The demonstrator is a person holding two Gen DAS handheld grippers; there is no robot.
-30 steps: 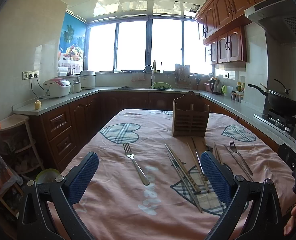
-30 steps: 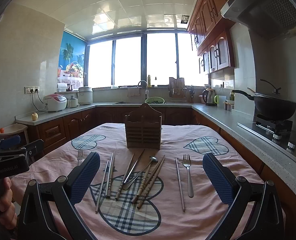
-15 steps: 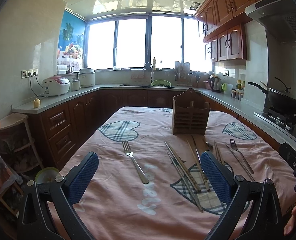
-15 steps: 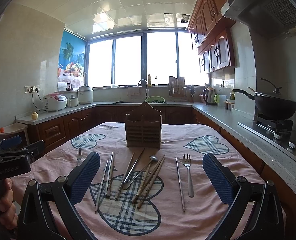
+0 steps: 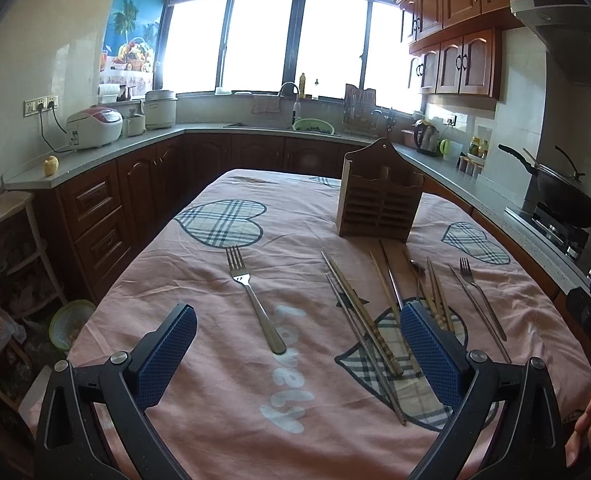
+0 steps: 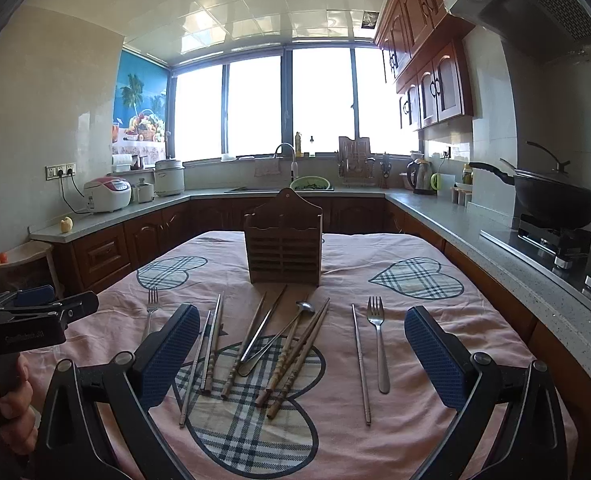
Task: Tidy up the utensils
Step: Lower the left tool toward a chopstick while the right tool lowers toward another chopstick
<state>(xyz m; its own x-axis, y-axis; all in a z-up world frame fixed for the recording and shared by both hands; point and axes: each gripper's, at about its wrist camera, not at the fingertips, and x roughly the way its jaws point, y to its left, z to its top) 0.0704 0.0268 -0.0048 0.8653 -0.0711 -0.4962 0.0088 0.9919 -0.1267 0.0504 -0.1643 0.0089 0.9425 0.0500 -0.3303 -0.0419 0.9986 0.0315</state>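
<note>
A wooden utensil holder [image 5: 379, 200] [image 6: 283, 244] stands upright on the pink tablecloth. In front of it lie several chopsticks [image 5: 359, 312] [image 6: 291, 356], wooden and metal, and a spoon [image 6: 279, 340]. One fork [image 5: 253, 300] [image 6: 150, 312] lies alone to the left. Another fork [image 6: 378, 344] [image 5: 480, 296] lies to the right beside a single metal chopstick [image 6: 360, 364]. My left gripper [image 5: 297, 354] hovers open just short of the left fork's handle. My right gripper [image 6: 301, 354] hovers open over the chopstick pile. Neither holds anything.
The table [image 6: 435, 412] sits in a kitchen with counters on three sides. A wok [image 6: 555, 200] on a stove stands at the right. A rice cooker [image 5: 93, 126] and a sink are at the back. A shelf stand [image 5: 11, 240] is left of the table.
The left gripper has tilted down and edged slightly forward toward the left fork. The right gripper has hardly moved. Both stay open.
</note>
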